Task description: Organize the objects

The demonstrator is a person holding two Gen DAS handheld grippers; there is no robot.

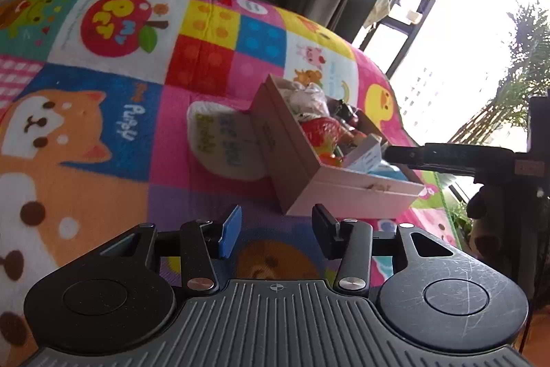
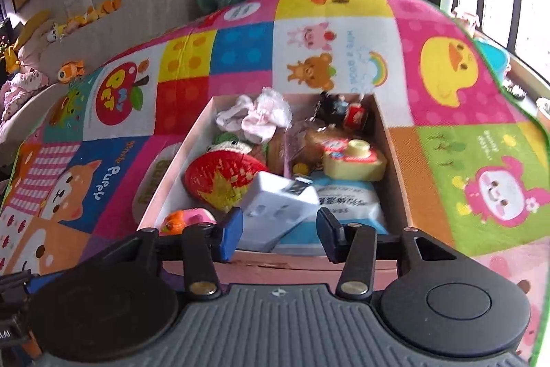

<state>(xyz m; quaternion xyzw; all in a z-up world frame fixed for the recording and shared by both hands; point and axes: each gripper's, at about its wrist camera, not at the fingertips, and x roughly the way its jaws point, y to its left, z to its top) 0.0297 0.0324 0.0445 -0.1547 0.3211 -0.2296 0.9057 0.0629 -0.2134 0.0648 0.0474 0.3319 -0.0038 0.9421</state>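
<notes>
A pink cardboard box (image 2: 165, 174) sits on a colourful cartoon blanket (image 2: 447, 147), full of small items. Inside are a red strawberry toy (image 2: 220, 176), a white power strip (image 2: 275, 212), a tissue pack (image 2: 347, 205), a yellow toy camera (image 2: 354, 157), a pink sock bundle (image 2: 257, 116) and an orange toy (image 2: 182, 219). My right gripper (image 2: 276, 233) is open and empty, just above the box's near edge over the power strip. My left gripper (image 1: 275, 229) is open and empty over the blanket, in front of the box (image 1: 347, 195). The right gripper's finger (image 1: 447, 155) reaches over the box.
A white oval pad with lettering (image 1: 220, 140) lies against the box's left side. A beige sofa with plush toys (image 2: 79, 19) stands beyond the blanket. A bright window (image 1: 464, 57) with hanging laundry is at the right. The blanket's edge (image 2: 515, 116) drops off at the right.
</notes>
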